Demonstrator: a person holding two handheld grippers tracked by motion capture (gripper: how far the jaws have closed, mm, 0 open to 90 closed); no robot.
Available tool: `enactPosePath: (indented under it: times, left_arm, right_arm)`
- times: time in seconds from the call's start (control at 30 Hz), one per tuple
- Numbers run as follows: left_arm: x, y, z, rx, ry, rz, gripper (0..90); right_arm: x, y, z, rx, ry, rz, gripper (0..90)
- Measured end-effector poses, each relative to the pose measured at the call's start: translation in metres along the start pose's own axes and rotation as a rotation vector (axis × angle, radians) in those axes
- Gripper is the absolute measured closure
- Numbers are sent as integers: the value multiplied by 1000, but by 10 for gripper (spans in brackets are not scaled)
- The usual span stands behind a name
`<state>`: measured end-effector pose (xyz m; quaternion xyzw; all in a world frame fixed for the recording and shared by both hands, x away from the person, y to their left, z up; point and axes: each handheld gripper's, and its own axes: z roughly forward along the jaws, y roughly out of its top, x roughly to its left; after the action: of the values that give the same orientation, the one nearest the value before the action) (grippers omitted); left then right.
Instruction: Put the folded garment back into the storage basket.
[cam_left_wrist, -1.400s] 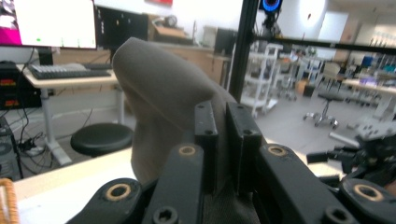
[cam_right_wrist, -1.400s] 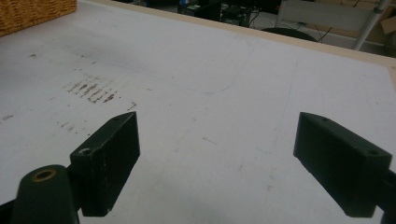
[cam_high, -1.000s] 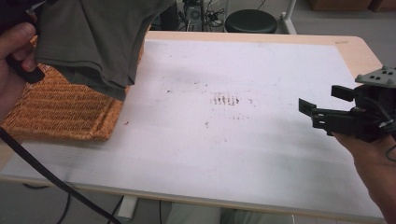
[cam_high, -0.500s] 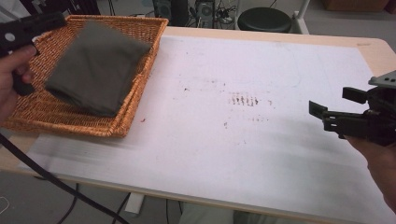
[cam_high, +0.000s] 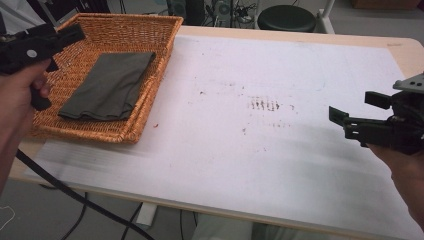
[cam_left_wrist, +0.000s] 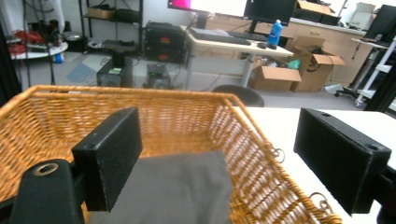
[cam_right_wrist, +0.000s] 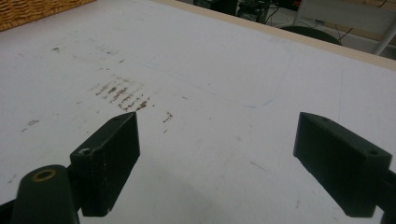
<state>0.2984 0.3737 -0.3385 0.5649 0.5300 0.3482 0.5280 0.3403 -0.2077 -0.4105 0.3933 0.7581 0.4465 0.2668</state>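
High view: folded cloth released into basket

High view, upper left of frame: the wicker basket (cam_high: 150, 95) sits on the bench (cam_high: 280, 165), and the dark olive cloth (cam_high: 110, 85) lies folded flat on its floor, clear of both tools. One second earlier that cloth hung from the left gripper (cam_high: 70, 35) above the basket; half a second ago it was already lying inside. The left gripper's jaws have just been opening, and the left gripper view confirms the result: the fingers (cam_left_wrist: 109, 161) stand wide apart with nothing between them, the cloth (cam_left_wrist: 182, 186) lying below and beyond them.

Right edge of the high view: the right gripper (cam_high: 345, 122) is held over bare bench, well apart from the basket. Its fingers (cam_right_wrist: 107, 163) are likewise spread and empty.

Judgement: the placing of the cloth appears complete. What remains, if anything, is for the left gripper to withdraw without snagging the basket rim.
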Motion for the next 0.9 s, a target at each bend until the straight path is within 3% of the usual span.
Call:
enactPosePath:
  times: [0.43, 0.9]
  left_arm:
    - [-41, -3, 16, -18, -90, 26, 158]
    - [-123, -28, 38, -8, -219, 84, 158]
  right_arm:
    - [-3, -5, -4, -8, -8, 13, 144]
    - [-4, -11, -8, -43, -12, 33, 143]
